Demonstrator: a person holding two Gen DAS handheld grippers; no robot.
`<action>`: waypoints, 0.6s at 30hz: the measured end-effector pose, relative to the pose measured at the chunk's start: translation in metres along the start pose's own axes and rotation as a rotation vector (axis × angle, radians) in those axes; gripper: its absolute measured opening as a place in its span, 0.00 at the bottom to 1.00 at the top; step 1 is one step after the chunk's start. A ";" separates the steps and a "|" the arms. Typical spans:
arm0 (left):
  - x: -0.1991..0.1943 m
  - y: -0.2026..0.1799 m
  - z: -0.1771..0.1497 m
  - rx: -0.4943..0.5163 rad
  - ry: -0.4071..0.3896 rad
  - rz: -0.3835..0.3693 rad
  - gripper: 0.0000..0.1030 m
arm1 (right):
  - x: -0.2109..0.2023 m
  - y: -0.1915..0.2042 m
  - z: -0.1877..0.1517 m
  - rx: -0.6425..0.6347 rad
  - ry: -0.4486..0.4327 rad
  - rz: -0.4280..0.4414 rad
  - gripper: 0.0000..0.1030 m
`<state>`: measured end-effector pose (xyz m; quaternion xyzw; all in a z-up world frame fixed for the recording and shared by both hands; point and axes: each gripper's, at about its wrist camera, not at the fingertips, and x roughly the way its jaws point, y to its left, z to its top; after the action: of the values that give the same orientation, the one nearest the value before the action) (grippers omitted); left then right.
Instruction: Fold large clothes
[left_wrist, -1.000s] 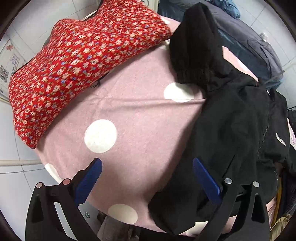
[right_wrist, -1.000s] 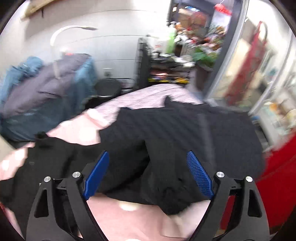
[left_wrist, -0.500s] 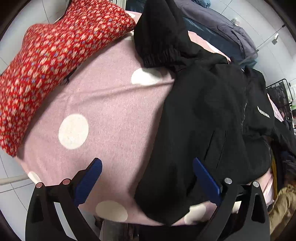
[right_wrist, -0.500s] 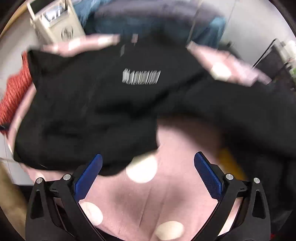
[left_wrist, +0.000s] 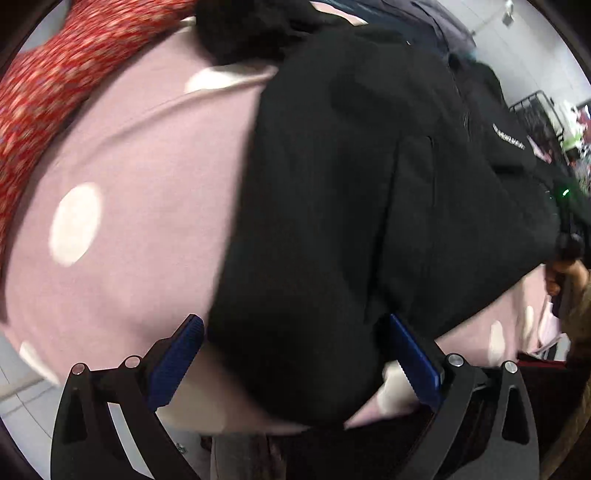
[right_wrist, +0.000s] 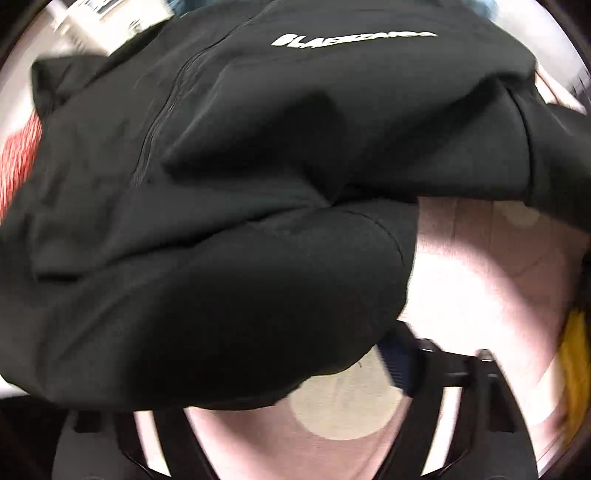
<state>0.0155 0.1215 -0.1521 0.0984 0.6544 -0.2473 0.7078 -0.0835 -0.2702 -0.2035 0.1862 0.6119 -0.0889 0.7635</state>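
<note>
— Since half a second ago we've dropped both grippers low toward the near edge of the table; the black jacket (left_wrist: 369, 192) now fills most of each view, where before we saw far more of the pink polka-dot cloth (left_wrist: 140, 192).

— Where does the jacket lie now?

— Spread across the right part of the table in the left wrist view, its hem bulging over the near edge, one sleeve running up toward the far edge beside the red floral garment (left_wrist: 55, 85). In the right wrist view the zipper and white chest lettering face up, so we judge it lies front-up.

— And our left gripper (left_wrist: 295, 354)?

— Its blue fingers (left_wrist: 177, 358) stand spread wide, with the hem corner sitting between them. Nothing is pinched yet. We hold it there, we think, because the hem is the natural place to grab for a fold upward.

— The right gripper (right_wrist: 288, 369)?

— We see only one blue finger (right_wrist: 397, 365) at the jacket's lower edge; the other is hidden under the fabric. We cannot tell whether it is spread or pressed together.

— Why approach from the near edge?

— Both bottom corners hang there, so lifting them together should carry the hem toward the collar. The fabric looks thick and puffy, so we'd expect to need a deep bite.
</note>
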 end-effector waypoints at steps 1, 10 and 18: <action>0.008 -0.007 0.009 -0.002 0.002 0.012 0.93 | -0.003 -0.003 0.003 0.044 -0.005 0.029 0.45; -0.011 -0.028 0.062 -0.033 -0.024 -0.110 0.07 | -0.102 -0.034 -0.019 0.245 -0.096 0.297 0.11; -0.095 -0.017 0.076 -0.029 -0.137 -0.254 0.05 | -0.225 -0.062 -0.095 0.348 -0.236 0.490 0.04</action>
<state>0.0717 0.0928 -0.0466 -0.0123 0.6153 -0.3315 0.7151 -0.2448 -0.3097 -0.0137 0.4441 0.4317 -0.0265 0.7847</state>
